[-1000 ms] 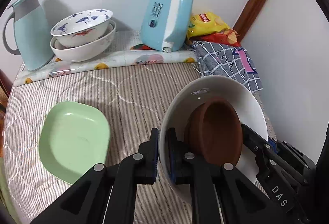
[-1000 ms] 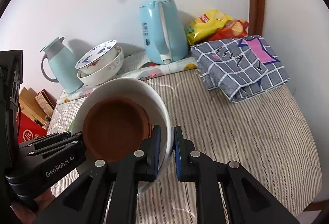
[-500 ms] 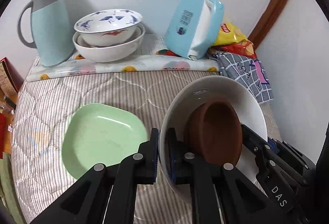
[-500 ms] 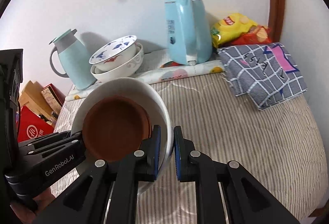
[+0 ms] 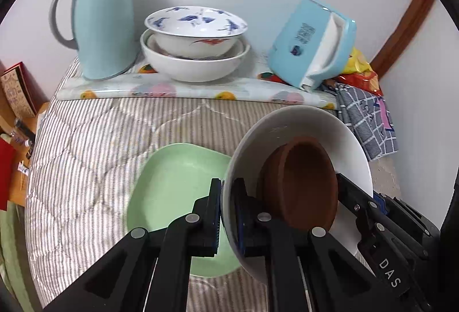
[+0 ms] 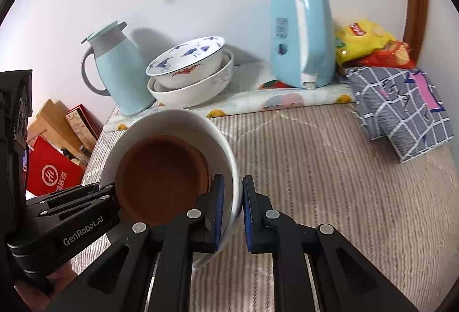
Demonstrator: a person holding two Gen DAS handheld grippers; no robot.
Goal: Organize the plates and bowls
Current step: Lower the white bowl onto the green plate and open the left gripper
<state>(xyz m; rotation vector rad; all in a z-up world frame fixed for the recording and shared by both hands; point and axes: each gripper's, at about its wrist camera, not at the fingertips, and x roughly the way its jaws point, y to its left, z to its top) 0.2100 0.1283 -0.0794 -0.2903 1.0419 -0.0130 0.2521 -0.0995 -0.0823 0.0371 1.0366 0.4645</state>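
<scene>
A striped quilted surface meets a white wall. Both the left gripper and right gripper clamp the glossy white bowl's rim; a matte brown bowl nests inside, above a square pale-green plate.

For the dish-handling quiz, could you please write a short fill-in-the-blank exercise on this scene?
1. Both grippers clamp the rim of the white ____.
2. Inside the white bowl lies a ____ dish.
3. On the striped cover lies a ____ plate.
4. The blue-patterned bowl sits ____ a plain white bowl.

Missing words: bowl; brown; green; inside
</scene>
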